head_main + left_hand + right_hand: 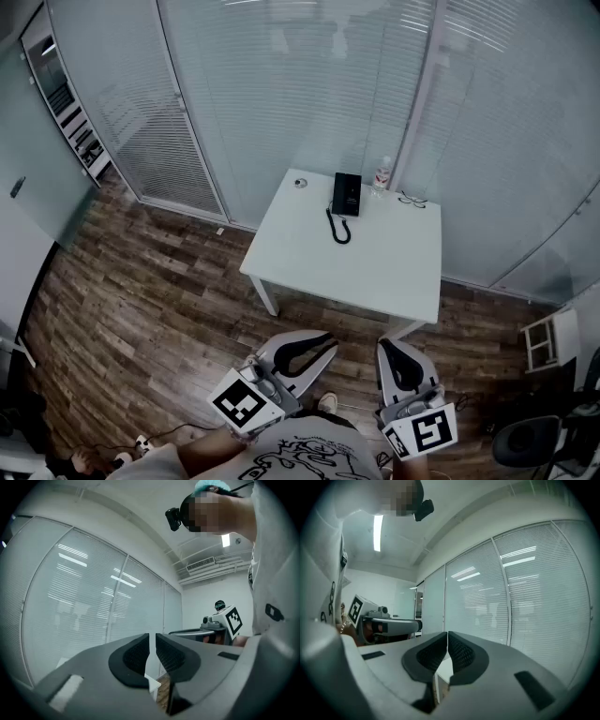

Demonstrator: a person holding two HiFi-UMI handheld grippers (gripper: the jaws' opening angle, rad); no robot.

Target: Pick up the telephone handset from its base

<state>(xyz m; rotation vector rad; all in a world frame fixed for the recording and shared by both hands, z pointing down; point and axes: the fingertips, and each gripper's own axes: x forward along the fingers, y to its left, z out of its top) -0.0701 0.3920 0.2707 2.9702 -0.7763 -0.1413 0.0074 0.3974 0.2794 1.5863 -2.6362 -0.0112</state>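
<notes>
The handset, a slim black bar, lay in its cradle on the left side of the phone, a flat black rectangular box. A thin black cord looped from the phone's near end across the tabletop. The phone sat toward the far edge of the table, a smooth white rectangle on white legs. Just right of the phone stood a clear bottle, and beyond that lay a pair of glasses. A small round thing, too small to make out, lay to the phone's left.

The table stood against glass walls with pale horizontal blinds. The floor was brown wood-look planking with a mixed grain. A shelf unit stood in the far left corner.

Both grippers were well short of the table, low in the head view. The left gripper had its jaws pressed nearly together with only a sliver between the ribbed black pads, and nothing in it. The right gripper had its jaws meeting at the tips, also empty. Each had a smooth grey shell with curved black pads and a white cube with a black square marker.
</notes>
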